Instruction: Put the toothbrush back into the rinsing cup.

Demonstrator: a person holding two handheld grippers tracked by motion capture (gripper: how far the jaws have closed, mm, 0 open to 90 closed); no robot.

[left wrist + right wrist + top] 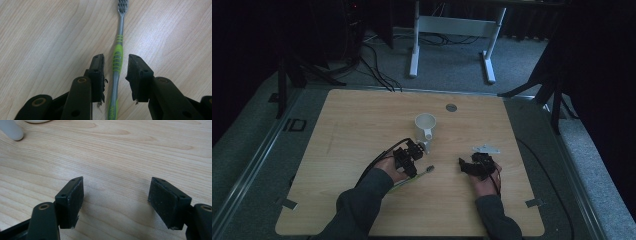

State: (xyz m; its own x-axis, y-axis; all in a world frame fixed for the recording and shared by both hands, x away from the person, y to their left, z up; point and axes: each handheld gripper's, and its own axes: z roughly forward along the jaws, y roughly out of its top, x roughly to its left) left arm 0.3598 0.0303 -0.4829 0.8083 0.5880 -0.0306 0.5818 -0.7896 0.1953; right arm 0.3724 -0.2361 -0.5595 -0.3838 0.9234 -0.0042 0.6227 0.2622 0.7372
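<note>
Both black two-jaw grippers sit low over the pale wooden table [362, 120], near the person's edge. In the left gripper view, the left gripper [115, 65] has its jaws parted on either side of a slim grey and lime-green plastic toothbrush [117, 60]. The handle runs up between the two black pads [98, 72], and a narrow gap shows on each side, so the pads are not pressing on it. The toothbrush lies flat on the wood, its dark bristle head at the far end, pointing away from the gripper.

In the high view the left gripper [408, 156] is held in the person's left hand, and the toothbrush [424, 171] pokes out just to its right. The right gripper [116, 195] stands wide open over bare wood with nothing between its jaws; in the high view the right gripper [472, 166] rests well apart from the left one.

Farther across the table, just beyond the left gripper, stands a white ceramic mug [425, 126] with its handle turned toward the person. Beyond it, near the far edge, lies a small grey round disc [451, 107].
</note>
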